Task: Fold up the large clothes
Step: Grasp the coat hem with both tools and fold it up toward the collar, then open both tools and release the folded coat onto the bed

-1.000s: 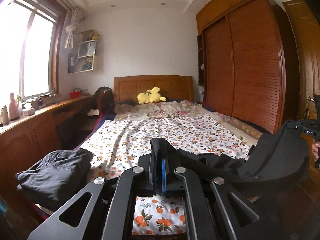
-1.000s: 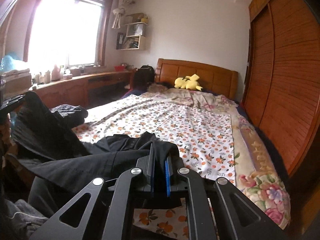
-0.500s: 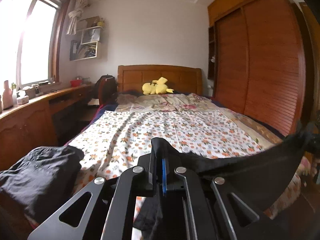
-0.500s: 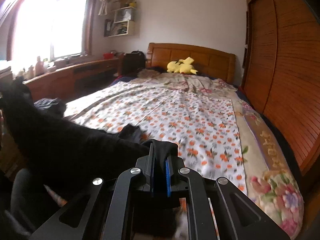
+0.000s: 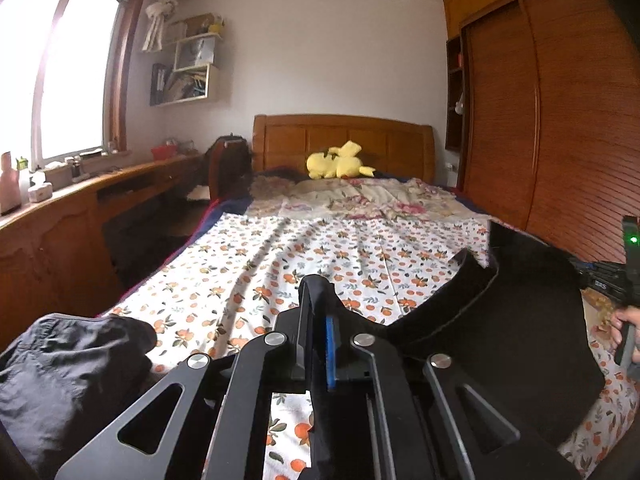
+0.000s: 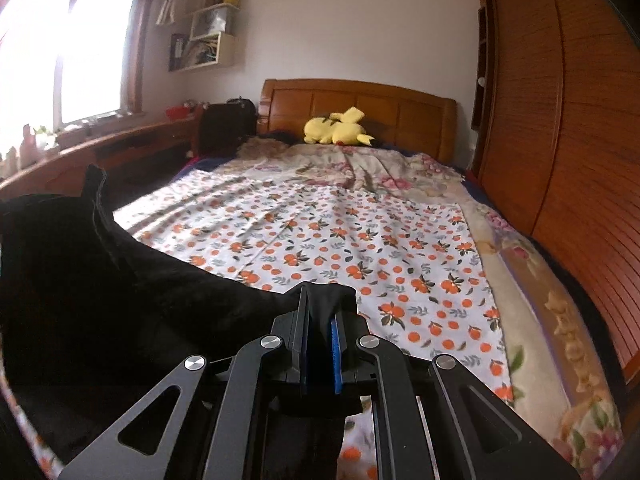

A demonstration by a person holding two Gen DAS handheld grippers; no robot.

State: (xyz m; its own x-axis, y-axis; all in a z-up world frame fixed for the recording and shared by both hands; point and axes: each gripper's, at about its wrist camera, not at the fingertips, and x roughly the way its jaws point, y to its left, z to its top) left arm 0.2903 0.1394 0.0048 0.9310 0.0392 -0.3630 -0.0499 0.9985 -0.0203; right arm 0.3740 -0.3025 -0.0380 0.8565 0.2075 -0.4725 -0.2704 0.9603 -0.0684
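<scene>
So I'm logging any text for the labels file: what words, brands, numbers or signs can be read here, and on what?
Small white lettering on the right gripper, seen in the left wrist view: too blurred to read.
Papers on the wall shelf: too small to read.
Nothing else carries legible text.

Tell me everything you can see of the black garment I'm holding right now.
The black garment is a large piece of soft, matte cloth. It hangs stretched between the two grippers over the foot of the bed. The left gripper and the right gripper each pinch an edge of it. A raised seam runs along its upper edge. Its lower part is out of view.
</scene>
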